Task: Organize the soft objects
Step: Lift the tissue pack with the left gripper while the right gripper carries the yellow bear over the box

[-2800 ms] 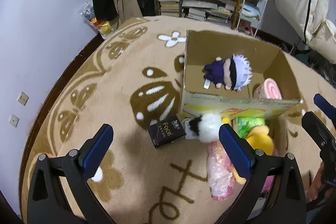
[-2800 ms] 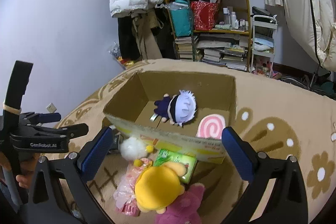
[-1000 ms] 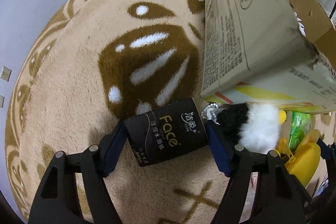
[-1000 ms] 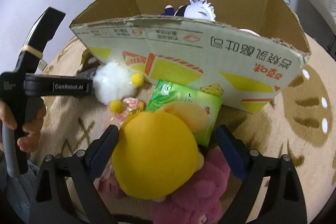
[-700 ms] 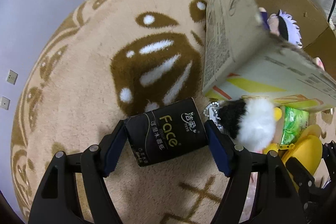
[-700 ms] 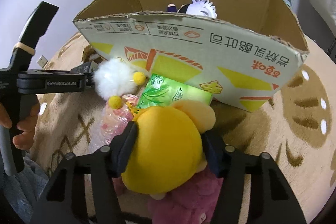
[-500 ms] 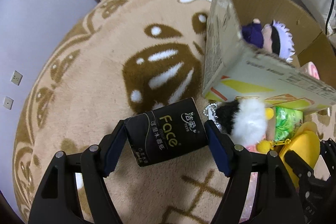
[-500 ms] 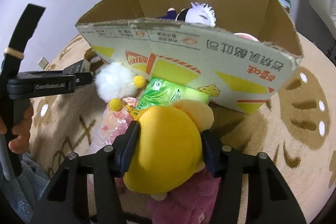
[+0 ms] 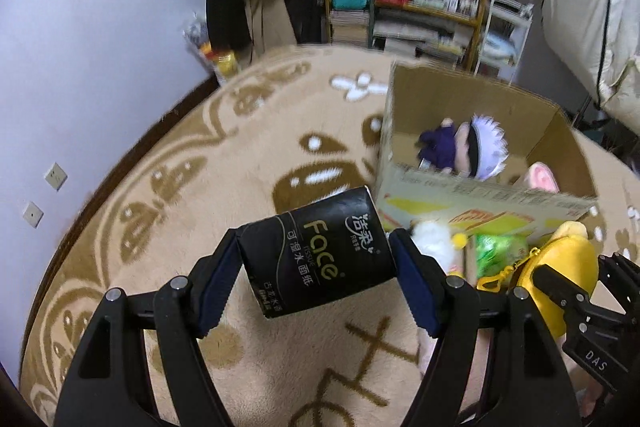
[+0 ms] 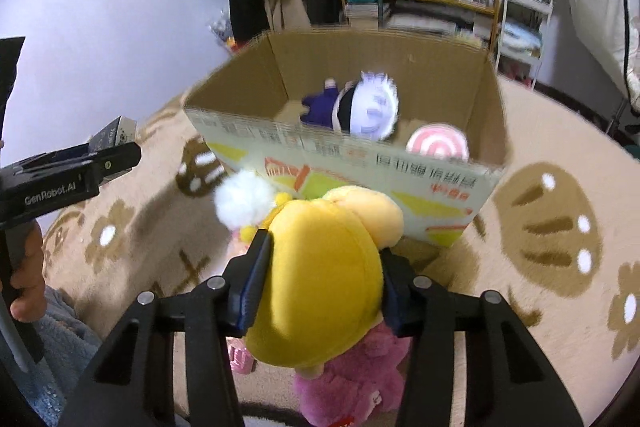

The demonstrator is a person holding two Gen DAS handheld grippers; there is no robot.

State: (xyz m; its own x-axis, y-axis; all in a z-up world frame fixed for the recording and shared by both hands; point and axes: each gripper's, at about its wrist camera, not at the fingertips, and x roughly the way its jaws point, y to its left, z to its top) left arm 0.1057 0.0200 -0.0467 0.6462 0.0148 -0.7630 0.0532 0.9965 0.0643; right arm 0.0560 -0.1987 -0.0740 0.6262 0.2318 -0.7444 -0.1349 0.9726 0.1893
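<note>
Left gripper [image 9: 316,279] grips a black tissue pack [image 9: 318,254] between its blue pads, above the carpet [image 9: 180,195] and beside the cardboard box [image 10: 448,79]. Right gripper [image 10: 322,285] squeezes a round yellow plush [image 10: 320,279] in front of the box. Inside the box lie a purple doll [image 10: 360,109] and a pink swirl cushion [image 10: 437,147]. A white fluffy ball [image 10: 244,201] and a pink plush [image 10: 352,383] lie near the box's front wall.
</note>
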